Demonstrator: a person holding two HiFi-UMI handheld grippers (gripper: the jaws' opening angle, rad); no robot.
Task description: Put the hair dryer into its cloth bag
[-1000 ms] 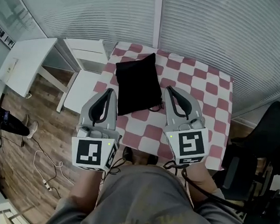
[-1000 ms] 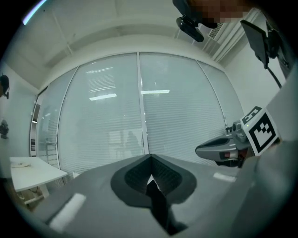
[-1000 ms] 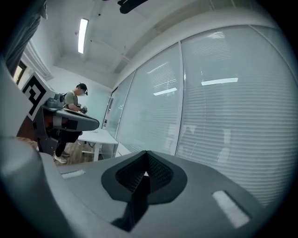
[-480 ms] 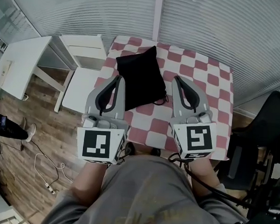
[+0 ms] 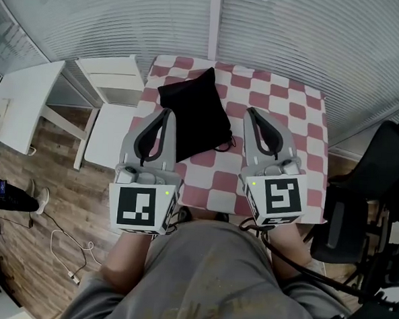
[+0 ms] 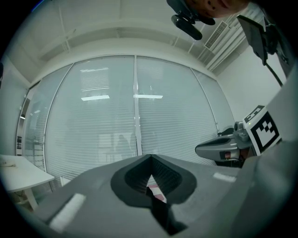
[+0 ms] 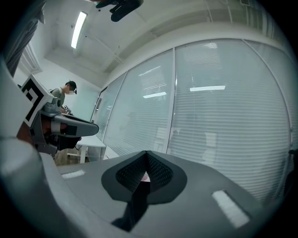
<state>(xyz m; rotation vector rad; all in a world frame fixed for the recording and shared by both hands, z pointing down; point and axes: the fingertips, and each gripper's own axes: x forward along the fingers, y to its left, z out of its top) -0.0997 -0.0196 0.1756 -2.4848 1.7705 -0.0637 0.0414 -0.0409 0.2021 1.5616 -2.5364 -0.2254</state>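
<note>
On checked table [image 5: 294,107]: black cloth bag [image 5: 192,114], plump | left hand-held gripper [image 5: 168,112], right hand-held gripper [image 5: 250,112]: closed, empty

Grey shirt [image 5: 212,277]. The left gripper [image 5: 166,114] and right gripper [image 5: 251,114] have grey shells, black linings [image 6: 130,179], black-white marker cubes [image 5: 141,209] and black cables [image 5: 274,256].

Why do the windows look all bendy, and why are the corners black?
Left gripper view and right gripper view: a wide-angle lens curves the window blinds into a dome and leaves dark corners; head view: milder bending, the black bag looks sharp.
</note>
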